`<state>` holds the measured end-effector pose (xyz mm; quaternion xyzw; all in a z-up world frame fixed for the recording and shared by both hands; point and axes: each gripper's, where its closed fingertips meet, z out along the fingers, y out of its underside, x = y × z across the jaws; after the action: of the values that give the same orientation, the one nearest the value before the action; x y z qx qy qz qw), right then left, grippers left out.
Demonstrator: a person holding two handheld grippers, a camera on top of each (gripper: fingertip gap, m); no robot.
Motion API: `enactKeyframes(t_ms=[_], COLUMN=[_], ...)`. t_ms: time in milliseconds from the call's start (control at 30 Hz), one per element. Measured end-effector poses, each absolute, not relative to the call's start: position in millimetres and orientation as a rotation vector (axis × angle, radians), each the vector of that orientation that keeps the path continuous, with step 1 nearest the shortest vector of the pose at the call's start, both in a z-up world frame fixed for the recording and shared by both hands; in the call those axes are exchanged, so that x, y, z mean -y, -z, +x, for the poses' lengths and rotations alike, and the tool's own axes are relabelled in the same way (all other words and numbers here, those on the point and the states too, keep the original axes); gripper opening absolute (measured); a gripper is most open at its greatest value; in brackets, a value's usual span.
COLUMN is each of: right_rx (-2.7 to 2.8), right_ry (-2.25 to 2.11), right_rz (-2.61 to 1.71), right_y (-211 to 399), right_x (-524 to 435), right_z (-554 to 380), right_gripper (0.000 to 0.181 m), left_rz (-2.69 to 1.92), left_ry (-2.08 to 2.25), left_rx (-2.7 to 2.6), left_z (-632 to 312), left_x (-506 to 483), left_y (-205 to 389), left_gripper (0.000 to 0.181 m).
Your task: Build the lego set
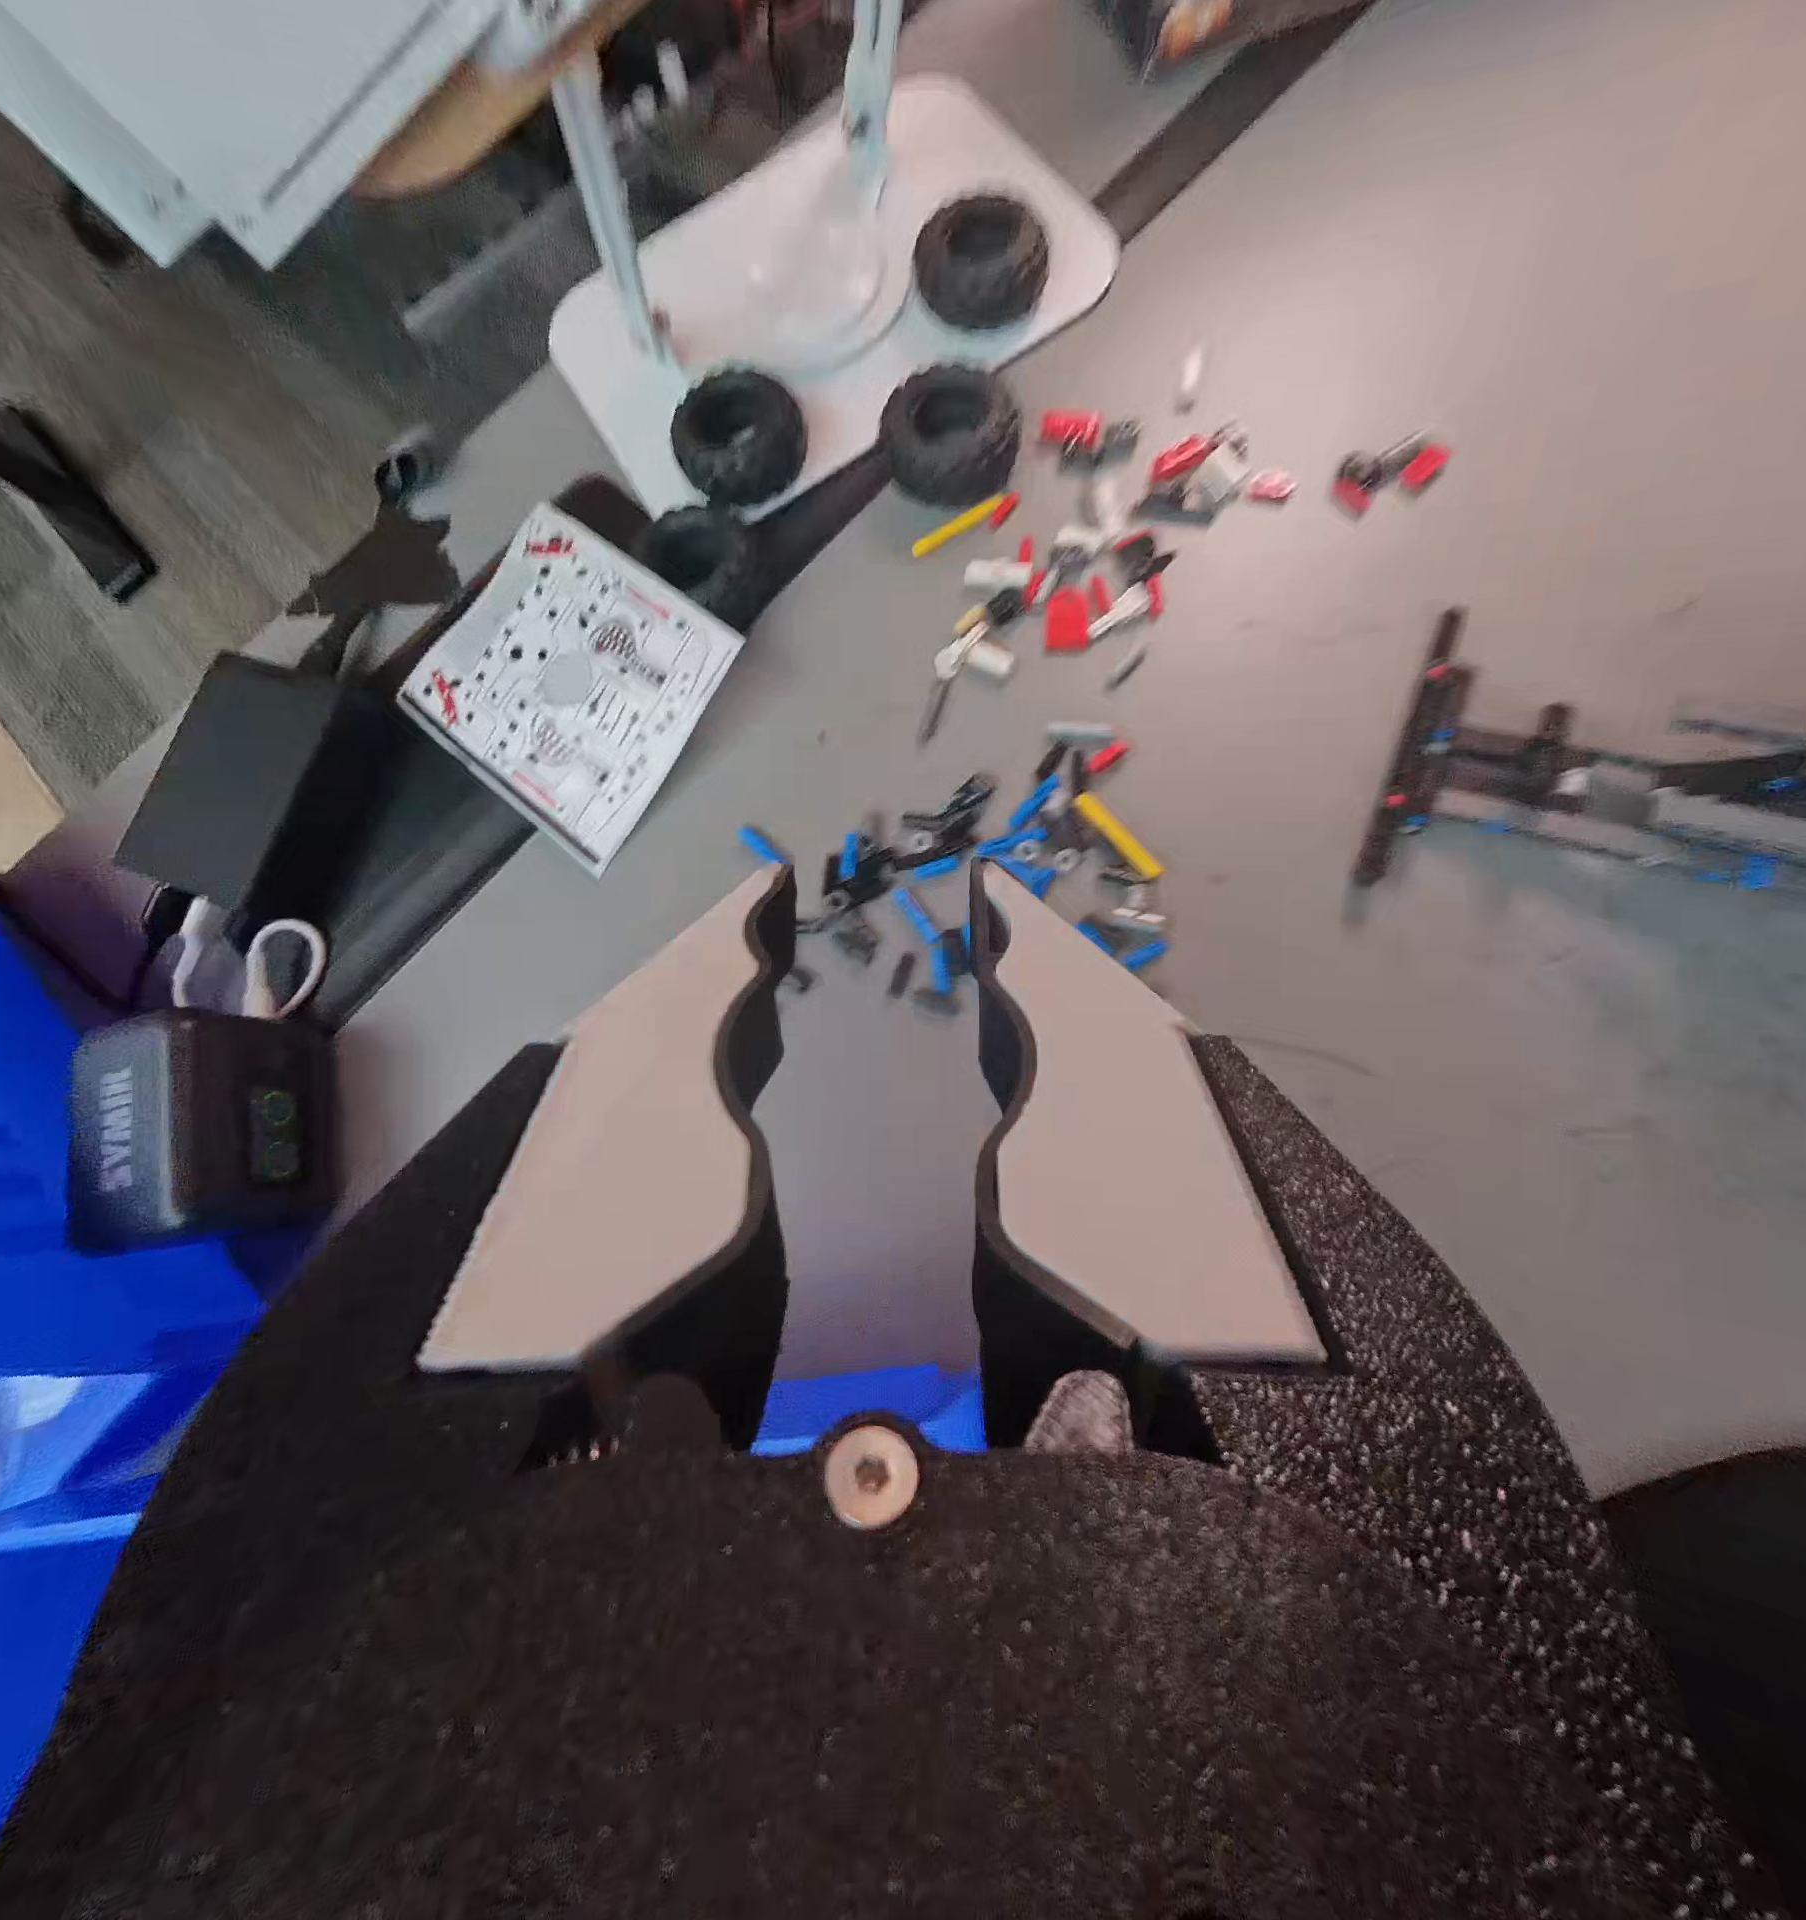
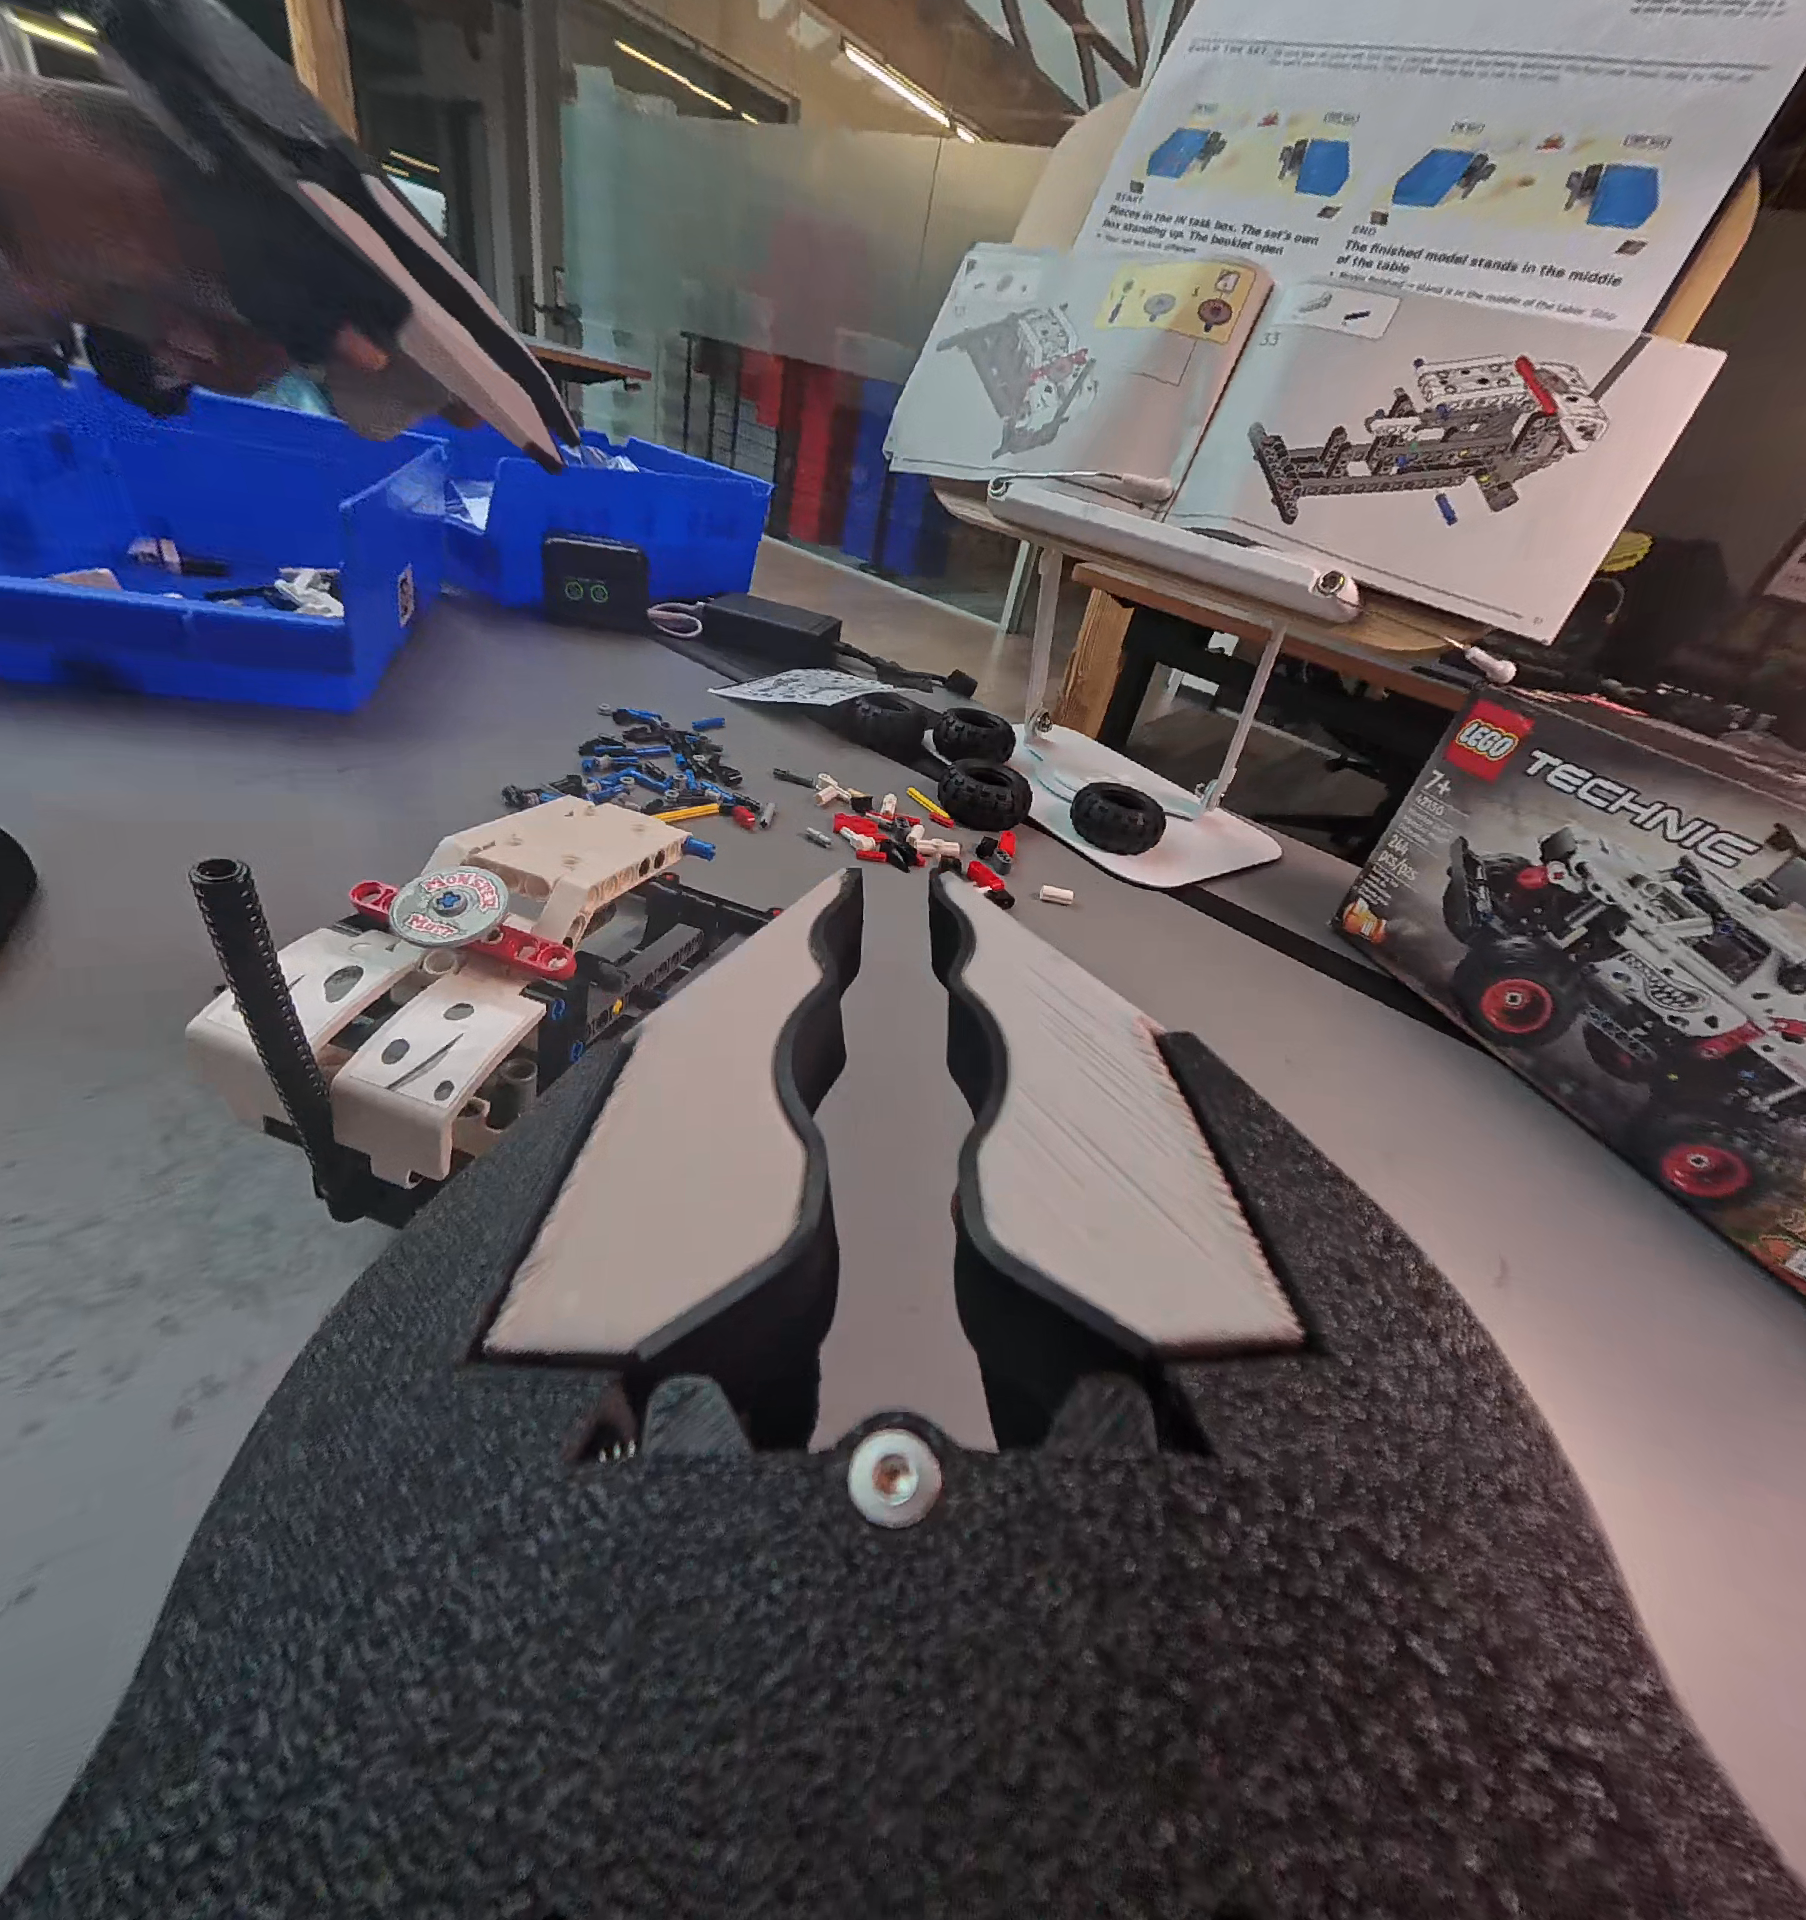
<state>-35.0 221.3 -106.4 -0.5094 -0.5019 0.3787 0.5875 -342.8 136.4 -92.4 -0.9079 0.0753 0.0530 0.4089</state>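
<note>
My right tool (image 2: 896, 883) hovers over the grey desk (image 2: 151, 1299), fingers narrowly parted and holding nothing. Just left of it lies the half-built white, black and red truck body (image 2: 431, 987) with its upright black ribbed rod (image 2: 255, 997); I could clip that rod and tip the model. My left tool (image 1: 883, 878), moderately parted and empty, points at the scattered small blue and black pins (image 1: 940, 883). Blur suggests I'm moving fast, so a sweep could scatter them. Beyond lie red and white parts (image 1: 1075, 582) and four black knobby tyres (image 1: 946, 442).
</note>
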Motion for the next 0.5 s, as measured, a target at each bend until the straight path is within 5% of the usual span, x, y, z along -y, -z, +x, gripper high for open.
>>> enactKeyframes(t_ms=[267,500], right_rx=[1.165,1.125], right_ry=[-0.837,-0.843], right_rz=[-1.151,-1.170], right_y=[112.4,106.6], right_x=[-222.3,-233.7], right_z=[-28.0,-21.0], right_gripper=[0.010,0.009], left_rz=[-2.858,-2.959], left_ry=[-0.036,-0.001], left_rx=[-0.202,-0.222], left_z=[-424.4,-429.5], left_x=[-168.5,-166.7], left_y=[197.7,227.0], left_gripper=[0.026,0.027])
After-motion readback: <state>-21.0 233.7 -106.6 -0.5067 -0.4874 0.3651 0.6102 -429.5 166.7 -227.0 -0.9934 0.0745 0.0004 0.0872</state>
